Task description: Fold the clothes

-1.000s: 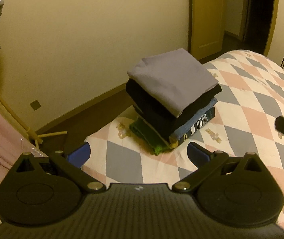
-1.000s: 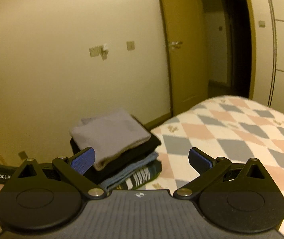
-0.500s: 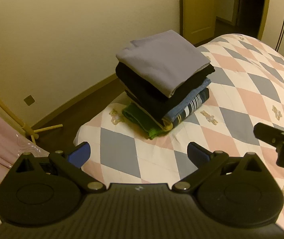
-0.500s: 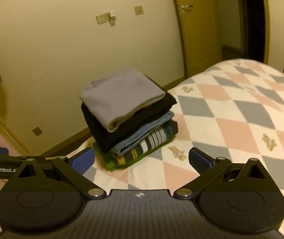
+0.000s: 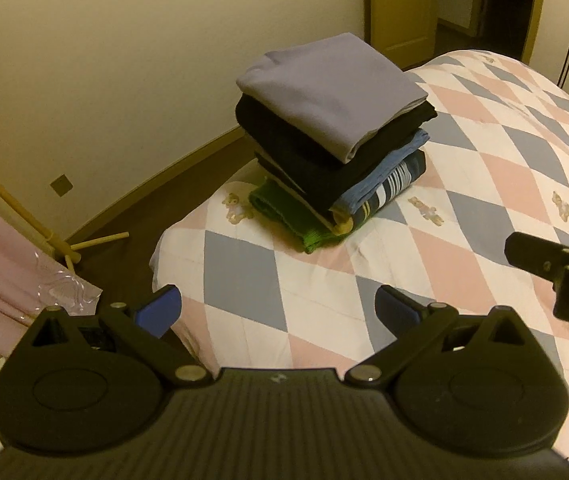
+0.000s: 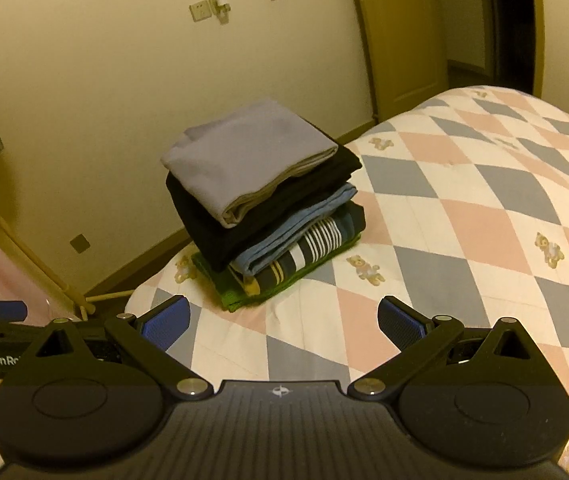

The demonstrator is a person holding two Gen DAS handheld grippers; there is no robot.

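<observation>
- Grey folded cloth (image 5: 326, 92) tops the stack of folded clothes (image 6: 262, 200) we see near the corner of the bed (image 5: 484, 184), close to the cream wall (image 5: 144, 48).
- Under the grey piece we count a black garment (image 6: 252, 228), a light blue one (image 6: 304, 224), a navy piece with white stripes (image 6: 316, 244), and a green one (image 5: 284, 216) at the bottom, touching the quilt.
- We see the quilt patterned in pink, grey-blue and white diamonds with small teddy bears (image 6: 366, 270).
- Our left hand-held gripper (image 5: 278, 308) hangs above the bed's near corner with its blue-padded fingers (image 5: 160, 308) spread wide and nothing between them.
- Our right hand-held gripper (image 6: 284, 320) is likewise spread wide and empty, hovering over the quilt short of the stack.
- From the left wrist view, the right tool shows at the right edge, apart from the clothes.
- Pale wooden rack legs (image 5: 64, 246) stand on the dark floor beside the bed, with pink fabric (image 5: 0, 264) just beside them.
- We see a wooden door (image 6: 404, 32) beyond the bed.
</observation>
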